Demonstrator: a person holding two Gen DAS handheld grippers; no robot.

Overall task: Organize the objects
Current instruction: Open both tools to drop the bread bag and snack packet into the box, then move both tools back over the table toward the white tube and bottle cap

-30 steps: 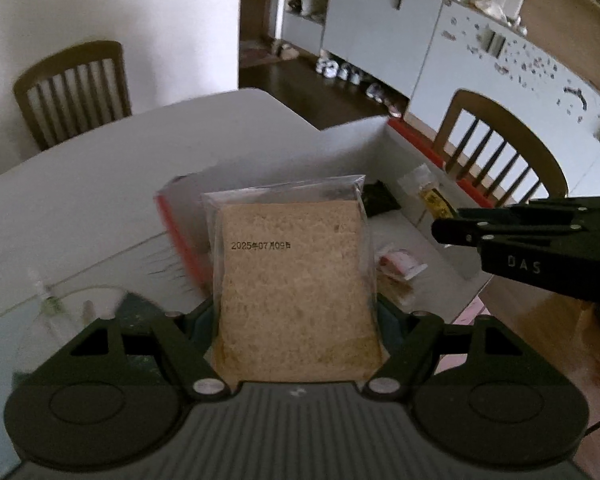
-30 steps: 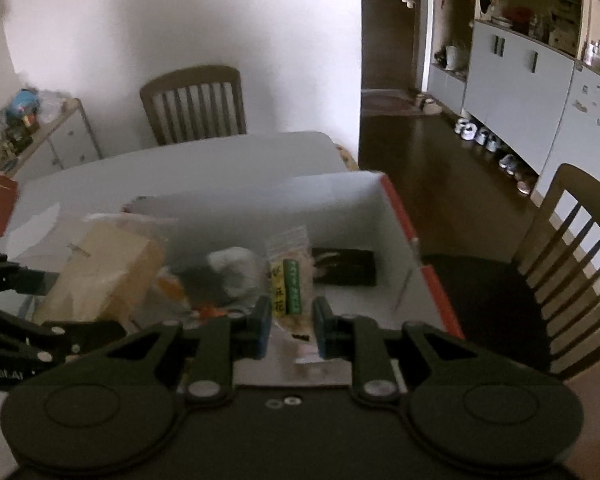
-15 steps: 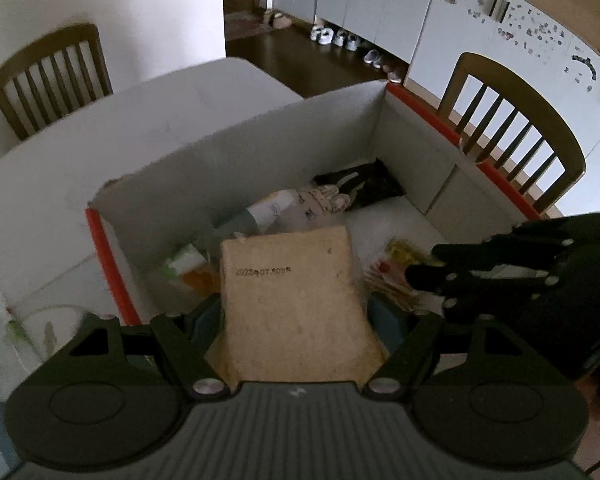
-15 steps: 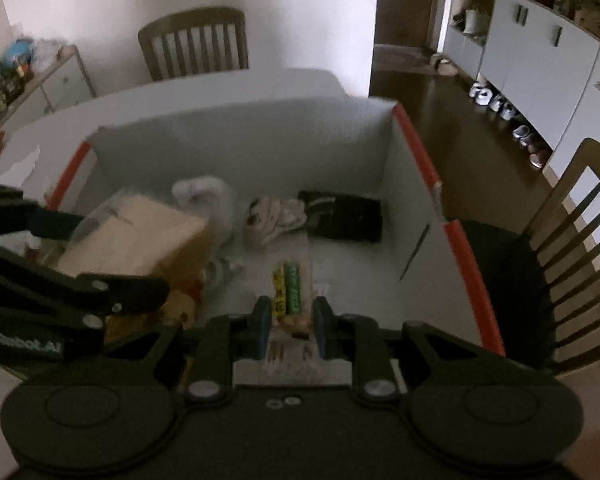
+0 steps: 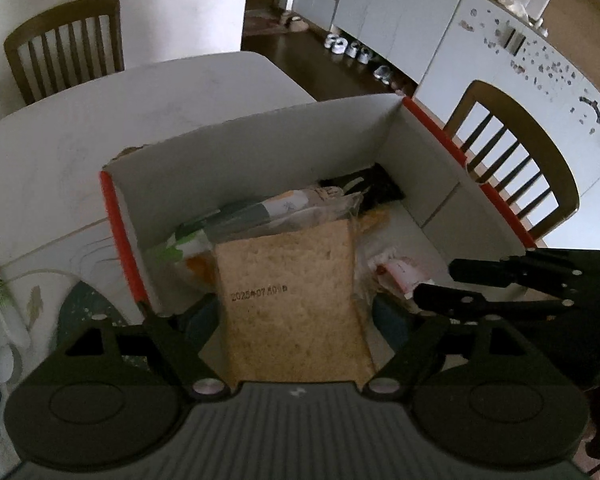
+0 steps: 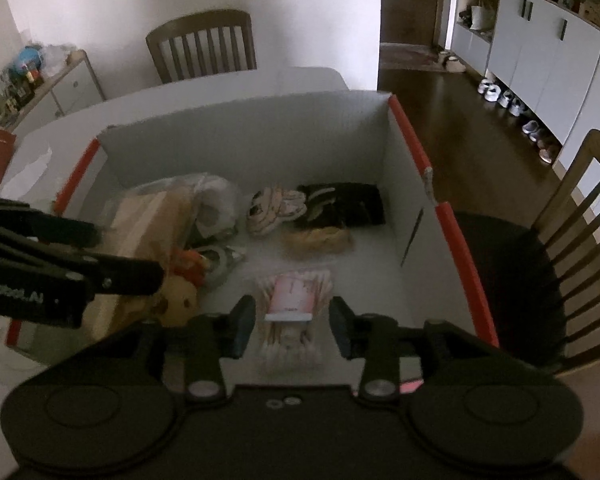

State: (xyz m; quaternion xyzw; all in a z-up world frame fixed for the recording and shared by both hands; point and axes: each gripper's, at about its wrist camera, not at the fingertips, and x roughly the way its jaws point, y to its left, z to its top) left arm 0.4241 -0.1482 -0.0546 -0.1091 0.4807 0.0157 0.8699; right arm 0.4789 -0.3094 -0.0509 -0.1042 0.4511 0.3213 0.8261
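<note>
Lower centre: left hand-held gripper [image 5: 296,320] just spreading around porous, crinkly-wrapped bread slab [image 5: 292,300]; right hand-held gripper [image 6: 292,322] just spreading, straddling cotton-swab packet [image 6: 292,304] untouched.

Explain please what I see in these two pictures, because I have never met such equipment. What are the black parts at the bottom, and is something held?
A person holds a pair of tongs in each hand, and a wide-angle camera on each looks forward along its fingers. One picture comes from the left tongs, the other from the right tongs. Both reach into a white box with red edges, which stands on a table. Both pairs of jaws have just been opening. A bagged brown slab stands between the left ones, apparently no longer squeezed. A cotton swab packet lies loose between the right ones.
</note>
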